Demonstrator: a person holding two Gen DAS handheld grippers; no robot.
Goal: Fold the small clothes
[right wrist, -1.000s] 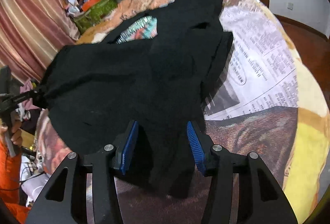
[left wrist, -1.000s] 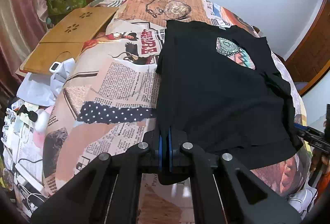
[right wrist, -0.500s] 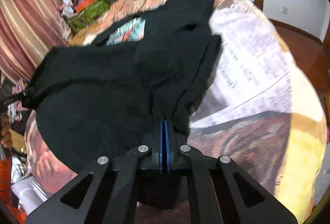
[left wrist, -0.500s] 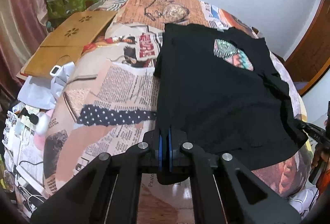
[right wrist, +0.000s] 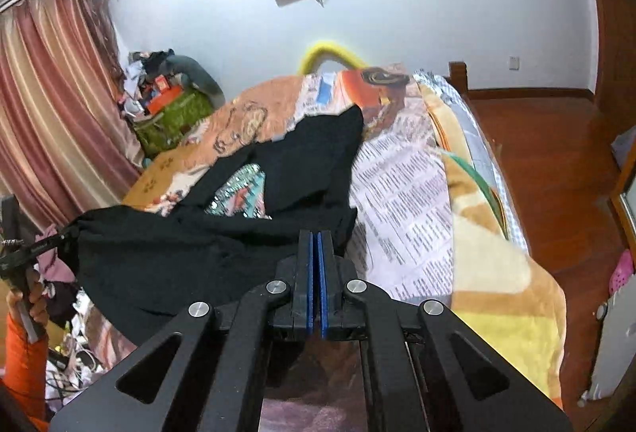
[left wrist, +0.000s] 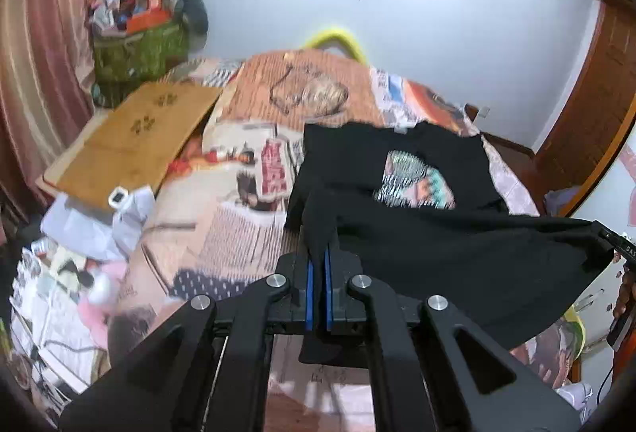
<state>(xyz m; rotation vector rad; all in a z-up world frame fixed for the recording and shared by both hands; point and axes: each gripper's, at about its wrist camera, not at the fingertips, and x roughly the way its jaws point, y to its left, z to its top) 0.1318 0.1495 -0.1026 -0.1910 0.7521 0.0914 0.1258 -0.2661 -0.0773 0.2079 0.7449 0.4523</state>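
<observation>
A black T-shirt (left wrist: 437, 233) with a colourful chest print (left wrist: 413, 181) lies on a bed covered by a newspaper-print blanket (left wrist: 238, 225). My left gripper (left wrist: 318, 261) is shut on the shirt's bottom hem at one corner. My right gripper (right wrist: 316, 245) is shut on the hem at the other corner. Both hold the hem lifted above the bed, and the cloth (right wrist: 179, 245) hangs stretched between them. The collar end still rests on the bed. The right gripper (left wrist: 614, 239) shows at the right edge of the left wrist view; the left gripper (right wrist: 43, 245) shows at the left edge of the right wrist view.
A wooden board (left wrist: 135, 138) lies at the bed's left side, with white papers (left wrist: 99, 213) and clutter beside it. A green bag (left wrist: 139, 50) with piled items stands by the striped curtain (right wrist: 51, 106). Wooden floor (right wrist: 556, 161) lies right of the bed.
The right gripper closed on the hem. Both grippers then lifted the bottom edge off the bed and carried it toward the collar, so the lower half now hangs in the air.
</observation>
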